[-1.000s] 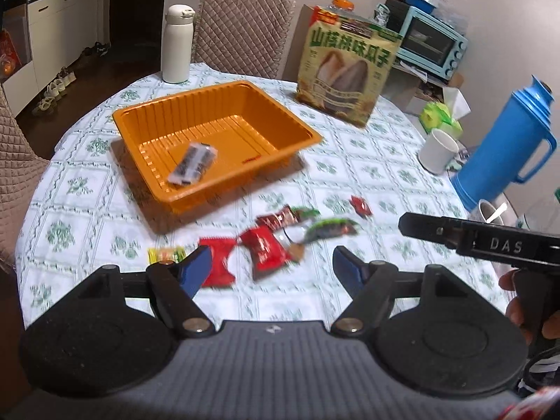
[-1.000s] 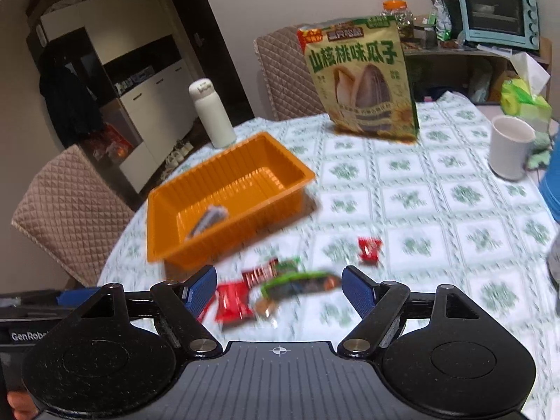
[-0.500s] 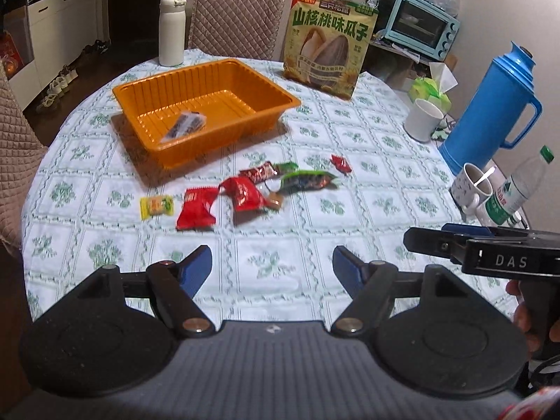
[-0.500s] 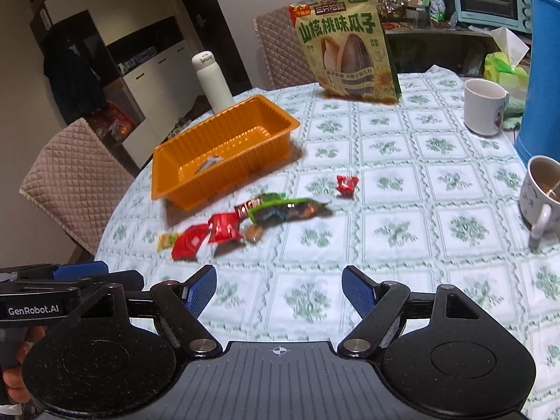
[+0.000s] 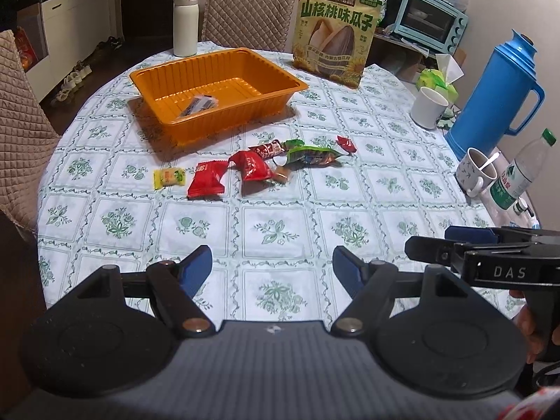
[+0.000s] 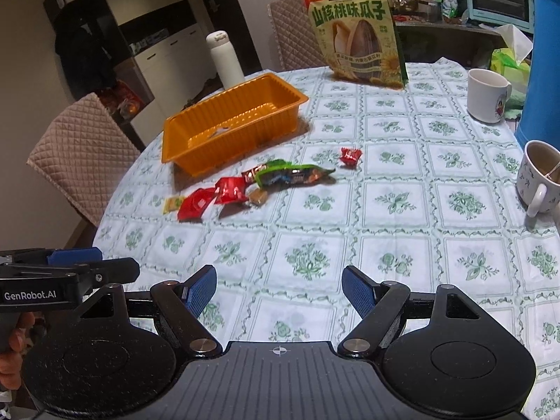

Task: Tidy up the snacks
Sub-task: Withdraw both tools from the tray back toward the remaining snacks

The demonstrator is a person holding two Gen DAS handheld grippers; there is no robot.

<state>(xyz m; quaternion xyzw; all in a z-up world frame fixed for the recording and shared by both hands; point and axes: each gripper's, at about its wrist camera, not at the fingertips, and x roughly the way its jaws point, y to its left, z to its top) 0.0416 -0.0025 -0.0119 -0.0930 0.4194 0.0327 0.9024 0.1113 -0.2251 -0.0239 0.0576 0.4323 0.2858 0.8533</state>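
Both grippers have drawn back from the snacks since a second ago, when the wrappers lay right at the fingertips; now a broad band of bare tablecloth separates tips from pile, and nothing on the table itself has shifted.

Left wrist view: the left gripper (image 5: 272,266) hangs over the near part of the table with its jaws spread and nothing between them; the orange tray (image 5: 245,54) sits well beyond, holding a single dark-wrapped snack (image 5: 198,104); between tray and gripper lies the loose row, a yellow candy (image 5: 169,177), two red packets (image 5: 207,183) and (image 5: 252,169), a small brown candy (image 5: 282,176), a red-brown bar (image 5: 267,148) touching a green packet (image 5: 311,155), and a small red candy (image 5: 346,143) a little apart; the big sunflower seed bag (image 5: 336,29) stands upright behind the tray; the right gripper shows at the right edge, side-on.

Right wrist view: the right gripper (image 6: 279,292) is likewise spread wide and empty, low over the tablecloth (image 6: 385,245); the same row lies ahead and to the left, with the tray behind it; a white mug (image 6: 488,94) and a patterned cup (image 6: 540,178) stand to the right, well clear.

Judging from this, sorting has barely begun, one piece in and seven out, and the hands are between picks; the next move calls for reaching forward to an outlying piece, since the middle ones overlap, lowering jaws astride it flat to the cloth, and pinching a thin wrapper without sliding it.
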